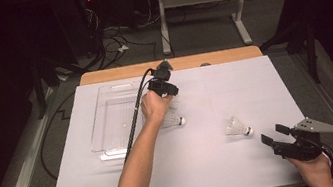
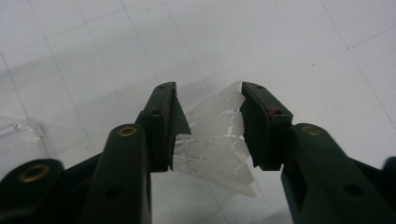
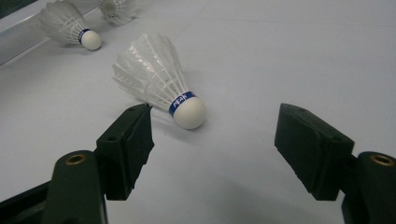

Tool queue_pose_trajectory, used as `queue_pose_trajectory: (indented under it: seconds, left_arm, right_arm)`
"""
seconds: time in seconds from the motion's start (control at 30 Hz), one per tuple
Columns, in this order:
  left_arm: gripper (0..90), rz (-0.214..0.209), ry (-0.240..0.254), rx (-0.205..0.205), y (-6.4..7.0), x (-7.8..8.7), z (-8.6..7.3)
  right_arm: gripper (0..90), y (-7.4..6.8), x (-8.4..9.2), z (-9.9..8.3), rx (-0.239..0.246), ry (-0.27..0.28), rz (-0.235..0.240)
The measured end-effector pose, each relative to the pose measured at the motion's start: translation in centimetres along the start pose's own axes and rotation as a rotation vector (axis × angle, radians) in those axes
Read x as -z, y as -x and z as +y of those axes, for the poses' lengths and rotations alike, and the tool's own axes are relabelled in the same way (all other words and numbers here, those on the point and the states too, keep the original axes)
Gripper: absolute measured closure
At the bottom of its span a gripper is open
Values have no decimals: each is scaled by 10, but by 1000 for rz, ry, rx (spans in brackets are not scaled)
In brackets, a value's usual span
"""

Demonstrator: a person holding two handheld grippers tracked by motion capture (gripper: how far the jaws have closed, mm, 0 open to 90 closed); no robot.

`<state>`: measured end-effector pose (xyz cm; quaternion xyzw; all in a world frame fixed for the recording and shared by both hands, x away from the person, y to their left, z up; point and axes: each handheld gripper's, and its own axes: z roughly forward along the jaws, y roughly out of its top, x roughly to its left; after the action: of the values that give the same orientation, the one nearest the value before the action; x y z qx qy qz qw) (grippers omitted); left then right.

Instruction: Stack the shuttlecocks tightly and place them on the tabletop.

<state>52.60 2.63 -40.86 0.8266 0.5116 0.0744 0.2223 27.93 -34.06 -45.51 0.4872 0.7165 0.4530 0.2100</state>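
My left gripper points down at the white table, just right of a clear plastic tray. In the left gripper view its jaws press from both sides on the white feather skirt of a shuttlecock. A second shuttlecock lies on its side by that hand. A third shuttlecock, with a blue band and white cork, lies in front of my right gripper. In the right gripper view that shuttlecock rests just beyond the open jaws, with nothing between them.
White sheet covers the table; a wooden edge shows at the back. The left gripper's cable trails over the tray. Farther off in the right gripper view lie another shuttlecock and part of one more.
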Motion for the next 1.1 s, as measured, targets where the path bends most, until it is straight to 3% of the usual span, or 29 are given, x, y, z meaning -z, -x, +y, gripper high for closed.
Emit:
queue_pose_trajectory:
  seconds: [0.13,0.43,1.1]
  left_arm:
    - [678,3,1,-21,2,0,0]
    - [838,51,-16,-108,6,4,-3]
    - [871,36,-15,-116,7,10,1]
  right_arm:
    - [281,0,0,0,1,1,3]
    - [281,0,-1,0,2,-7,3]
    - [282,0,-1,0,4,-8,3]
